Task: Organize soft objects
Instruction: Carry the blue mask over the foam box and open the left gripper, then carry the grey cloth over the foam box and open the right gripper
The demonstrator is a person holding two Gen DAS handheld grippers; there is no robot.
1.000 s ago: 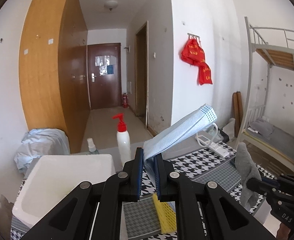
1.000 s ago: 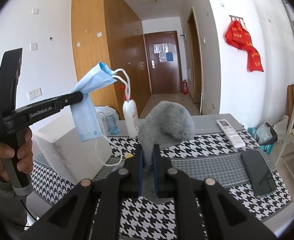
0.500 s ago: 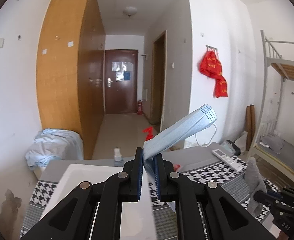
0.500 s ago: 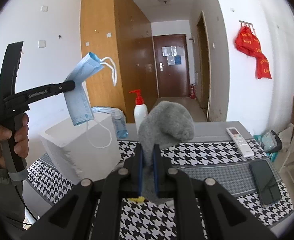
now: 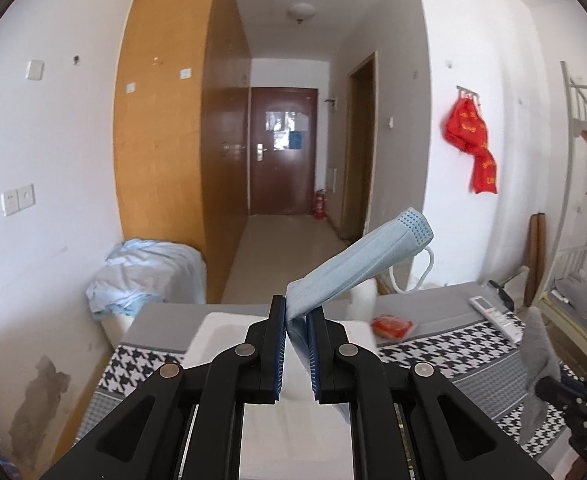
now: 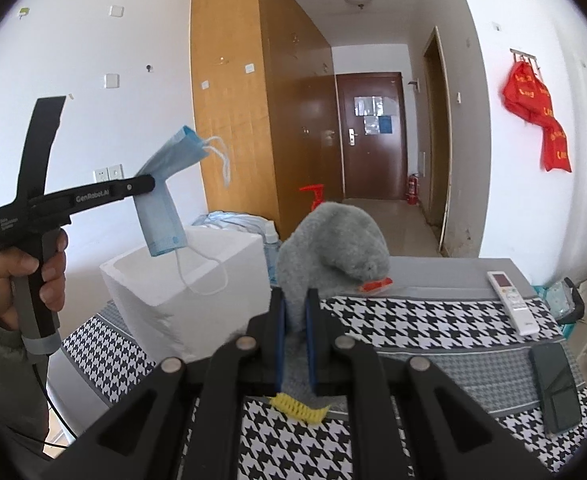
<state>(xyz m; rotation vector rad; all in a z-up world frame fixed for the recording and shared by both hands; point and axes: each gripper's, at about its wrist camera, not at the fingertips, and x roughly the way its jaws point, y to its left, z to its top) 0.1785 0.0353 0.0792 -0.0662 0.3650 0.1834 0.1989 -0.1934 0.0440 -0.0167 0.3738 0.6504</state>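
Left gripper (image 5: 296,314) fingers stay clenched on the pleated blue face mask (image 5: 357,266), which has drifted over the white foam box (image 6: 197,280). Right gripper (image 6: 294,300) fingers still pinch the fuzzy grey sock (image 6: 333,240) above the houndstooth bench (image 6: 433,324). Only the right view shows the hand (image 6: 17,276) and dark phone (image 6: 553,388).

A pale blue pleated face mask (image 5: 357,268), folded double, is pinched at its fold in the lower centre of the left wrist view; its free end slants to the upper right with a white ear loop (image 5: 421,276) hanging off it. In the right wrist view a fuzzy grey sock (image 6: 333,248) stands upright at centre, its top flopping over to the right.
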